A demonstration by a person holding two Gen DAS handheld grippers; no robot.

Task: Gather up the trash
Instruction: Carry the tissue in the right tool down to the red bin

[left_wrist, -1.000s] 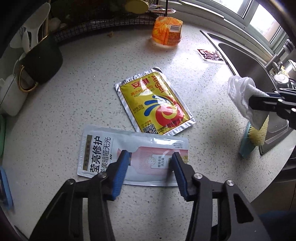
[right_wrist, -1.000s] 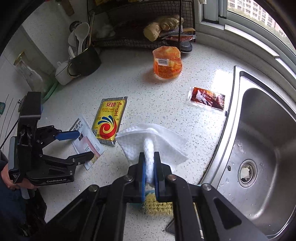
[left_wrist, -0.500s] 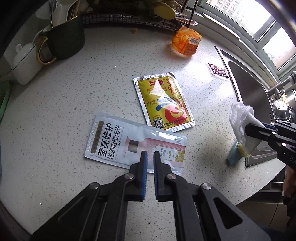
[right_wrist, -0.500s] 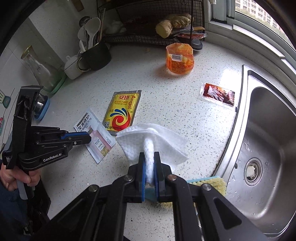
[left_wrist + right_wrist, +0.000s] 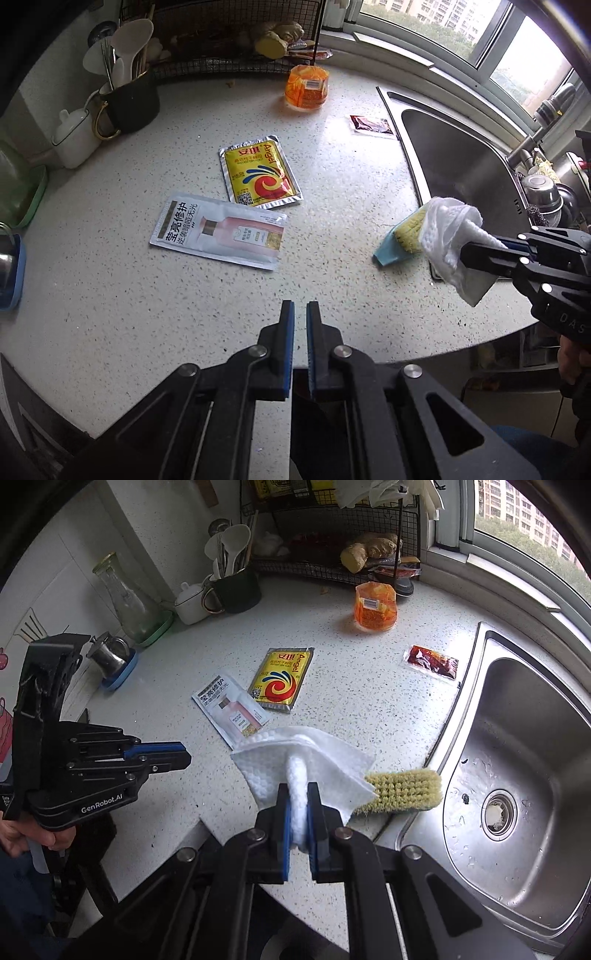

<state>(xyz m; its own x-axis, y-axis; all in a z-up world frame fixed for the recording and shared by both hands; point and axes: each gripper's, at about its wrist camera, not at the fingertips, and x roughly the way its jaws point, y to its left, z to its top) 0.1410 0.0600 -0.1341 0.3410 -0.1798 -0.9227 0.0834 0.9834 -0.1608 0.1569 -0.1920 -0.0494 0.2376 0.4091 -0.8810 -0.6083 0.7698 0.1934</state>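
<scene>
Right claw is pinching a crumpled white tissue above the desk edge, beside the sink. Left claw is pressed together on nothing (the white sachet and yellow packet lie flat on the desk).
</scene>
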